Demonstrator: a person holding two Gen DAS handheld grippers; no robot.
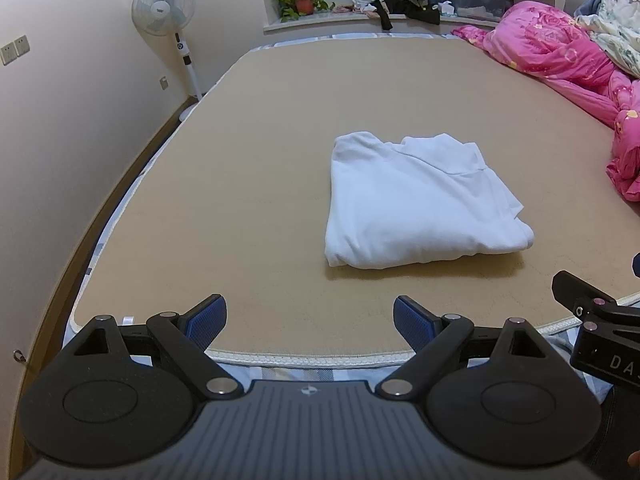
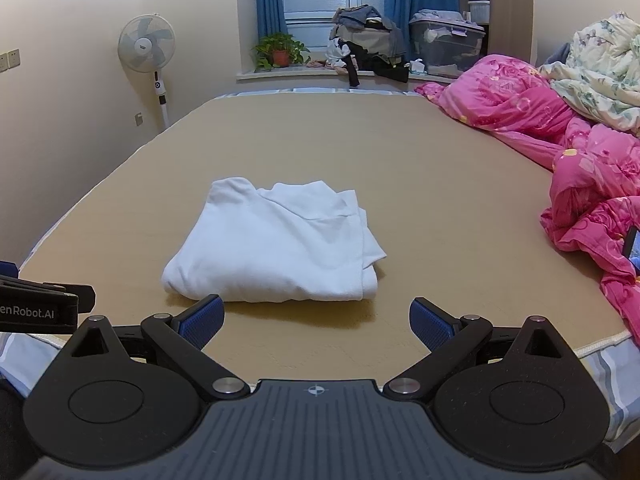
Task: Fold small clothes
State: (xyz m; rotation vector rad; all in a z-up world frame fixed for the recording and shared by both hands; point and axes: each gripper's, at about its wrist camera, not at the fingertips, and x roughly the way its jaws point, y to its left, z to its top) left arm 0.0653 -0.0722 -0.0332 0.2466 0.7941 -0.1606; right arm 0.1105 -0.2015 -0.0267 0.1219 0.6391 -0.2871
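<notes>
left gripper (image 1: 310, 320) wide open, empty | right gripper (image 2: 316, 322) wide open, empty | white garment (image 2: 276, 244) lay folded on bed (image 2: 440, 200)

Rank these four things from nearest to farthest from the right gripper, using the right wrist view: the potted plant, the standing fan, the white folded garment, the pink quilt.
From the right gripper, which is open:
1. White folded garment, directly ahead on the mat.
2. Pink quilt, along the right side.
3. Standing fan, far left by the wall.
4. Potted plant, on the window ledge.
</notes>
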